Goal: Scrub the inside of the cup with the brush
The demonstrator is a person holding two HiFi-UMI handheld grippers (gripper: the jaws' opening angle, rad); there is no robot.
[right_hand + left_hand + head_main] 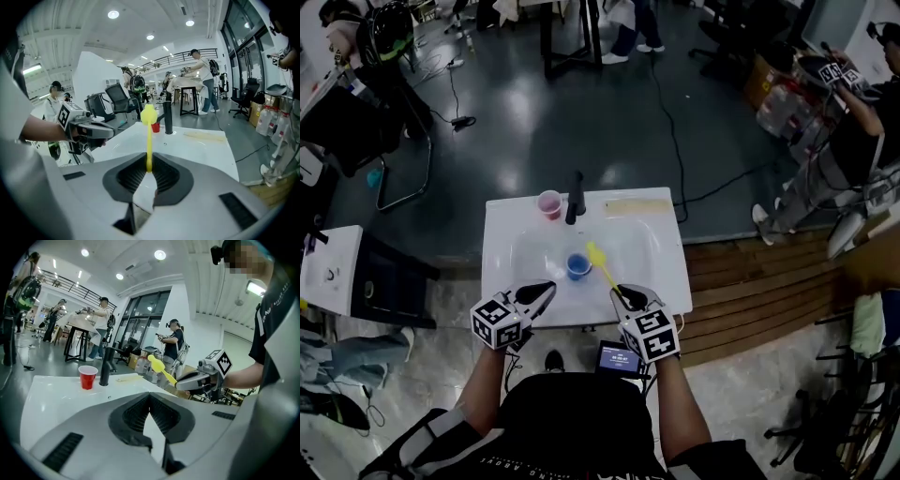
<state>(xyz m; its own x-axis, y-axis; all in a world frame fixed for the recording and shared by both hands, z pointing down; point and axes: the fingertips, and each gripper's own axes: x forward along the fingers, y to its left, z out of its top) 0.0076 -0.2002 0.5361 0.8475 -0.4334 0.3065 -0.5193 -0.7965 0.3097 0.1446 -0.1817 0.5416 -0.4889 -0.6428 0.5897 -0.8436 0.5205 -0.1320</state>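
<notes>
Sink holds blue cup (right gripper clamps brush).

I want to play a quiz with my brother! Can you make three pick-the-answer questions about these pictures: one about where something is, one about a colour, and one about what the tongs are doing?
1. Where is the blue cup?
A. on a shelf
B. down in the sink
C. inside a bag

2. What colour is the brush?
A. green
B. black
C. yellow

3. What are the left tongs doing?
A. shut, with nothing in them
B. wide open
C. squeezing a sponge

Answers:
1 B, because the head view shows it standing in the sink.
2 C, because its handle and head are both yellow.
3 A, because the left gripper view shows them together and empty; it is the right tongs that hold the brush.
</notes>
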